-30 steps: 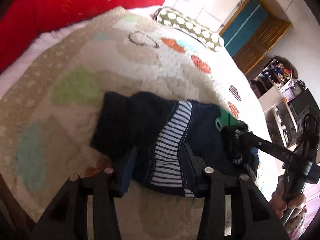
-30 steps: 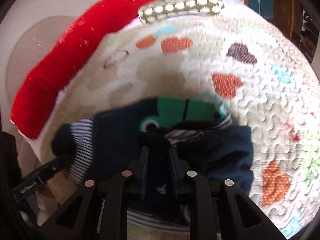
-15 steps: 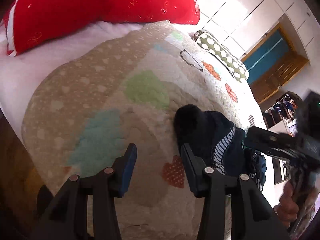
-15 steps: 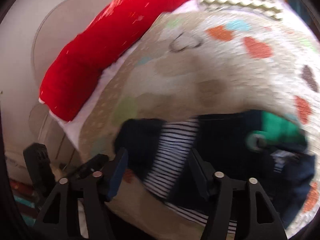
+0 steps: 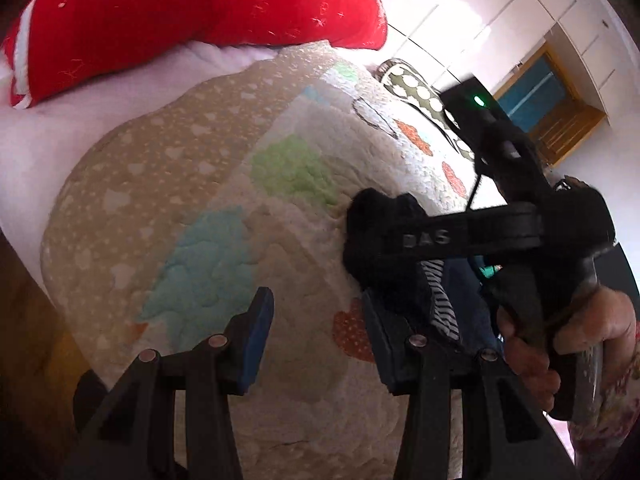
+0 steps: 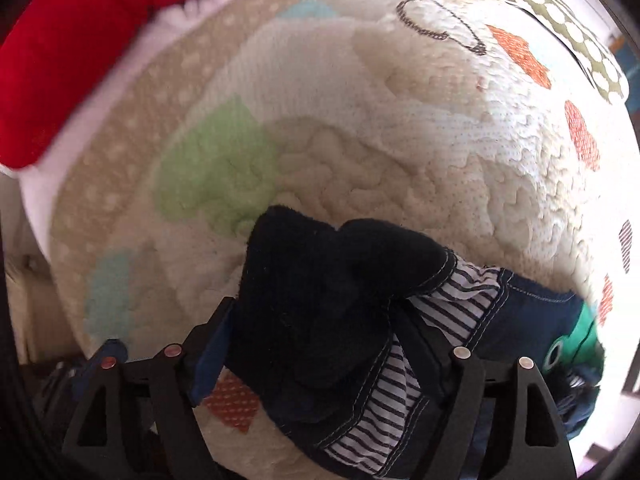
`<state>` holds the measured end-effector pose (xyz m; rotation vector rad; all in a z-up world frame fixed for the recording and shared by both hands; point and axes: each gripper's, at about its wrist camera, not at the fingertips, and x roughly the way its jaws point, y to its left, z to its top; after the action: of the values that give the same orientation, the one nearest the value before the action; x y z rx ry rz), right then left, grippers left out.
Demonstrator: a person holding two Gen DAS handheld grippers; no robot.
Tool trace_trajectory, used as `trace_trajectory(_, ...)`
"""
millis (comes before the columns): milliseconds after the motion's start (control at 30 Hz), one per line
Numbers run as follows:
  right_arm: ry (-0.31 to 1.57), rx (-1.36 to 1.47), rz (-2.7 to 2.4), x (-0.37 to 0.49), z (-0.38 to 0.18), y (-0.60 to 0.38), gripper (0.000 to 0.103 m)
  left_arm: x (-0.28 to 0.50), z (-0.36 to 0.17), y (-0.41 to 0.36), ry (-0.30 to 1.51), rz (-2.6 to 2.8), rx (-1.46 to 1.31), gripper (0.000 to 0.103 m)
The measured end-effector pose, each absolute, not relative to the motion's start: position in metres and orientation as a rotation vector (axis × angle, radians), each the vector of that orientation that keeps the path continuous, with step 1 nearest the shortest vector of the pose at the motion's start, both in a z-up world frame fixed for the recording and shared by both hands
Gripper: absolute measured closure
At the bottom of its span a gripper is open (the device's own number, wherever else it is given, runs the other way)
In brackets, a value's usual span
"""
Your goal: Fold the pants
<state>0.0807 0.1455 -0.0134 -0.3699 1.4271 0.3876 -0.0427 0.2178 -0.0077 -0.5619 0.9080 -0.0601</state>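
The dark navy pants point(image 6: 332, 304), with a striped lining and a green patch point(image 6: 580, 336), lie bunched on the quilted bedspread point(image 6: 360, 120). In the left wrist view their dark end point(image 5: 384, 220) shows beyond the right finger. My left gripper point(image 5: 316, 336) is open and empty over bare quilt, left of the pants. My right gripper point(image 6: 320, 360) is open, with the pants' dark end lying between and over its fingers. Its body point(image 5: 500, 208) crosses the left wrist view, held by a hand point(image 5: 560, 340).
A red pillow point(image 5: 180, 20) lies at the bed's head, on a white sheet point(image 5: 60, 128). A green dotted cushion point(image 6: 560, 20) lies at the far edge. A wooden door point(image 5: 560, 112) and white wall stand beyond the bed.
My right gripper has opened, let go of the pants and swung left to their dark end. My left gripper has pulled off the pants to the left, over bare quilt.
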Motion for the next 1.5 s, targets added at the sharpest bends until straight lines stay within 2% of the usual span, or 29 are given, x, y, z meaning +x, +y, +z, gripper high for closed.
trace_trajectory(67,1.392,-0.385,0.384,0.078,-0.008,0.144,0.037,-0.041,-0.008,0.209,0.910,-0.084,-0.544,0.058)
trace_trajectory(133,1.359,-0.398,0.368,0.078,-0.002,0.139,0.073,-0.040,-0.010,0.200,0.919,-0.105,-0.534,0.058)
trace_trajectory(233,1.352,-0.292,0.406,0.082,0.010,0.116,0.079,-0.034,-0.013,0.190,0.929,-0.135,-0.535,0.058)
trace_trajectory(500,1.316,-0.036,0.484,0.083,0.041,0.059,0.080,-0.008,-0.011,0.148,0.934,-0.200,-0.445,0.058)
trace_trajectory(533,1.308,-0.013,0.489,0.082,0.045,0.052,0.080,-0.004,-0.010,0.143,0.943,-0.212,-0.441,0.067)
trace_trajectory(567,1.300,0.000,0.491,0.079,0.048,0.047,0.080,0.000,-0.009,0.135,0.952,-0.237,-0.448,0.084)
trace_trajectory(600,1.292,0.018,0.496,0.077,0.052,0.037,0.080,0.002,-0.007,0.132,0.958,-0.253,-0.451,0.090)
trace_trajectory(633,1.282,0.043,0.505,0.074,0.056,0.028,0.080,0.005,-0.003,0.126,0.960,-0.269,-0.445,0.091)
trace_trajectory(1000,1.137,0.280,0.482,0.042,0.094,-0.078,0.080,0.012,0.047,0.035,0.924,-0.425,-0.286,0.091)
trace_trajectory(1267,1.110,0.457,0.399,0.025,0.076,-0.170,0.079,0.017,0.040,-0.043,0.972,-0.502,-0.147,0.091)
trace_trajectory(1367,1.110,0.495,0.326,0.017,0.066,-0.200,0.070,0.017,0.033,-0.057,1.009,-0.531,-0.124,0.091)
trace_trajectory(1433,1.116,0.541,0.253,0.012,0.057,-0.223,0.051,0.012,0.034,-0.057,1.020,-0.558,-0.130,0.091)
trace_trajectory(1500,1.113,0.608,0.221,0.007,0.051,-0.246,0.050,0.008,0.041,-0.049,1.021,-0.592,-0.153,0.089)
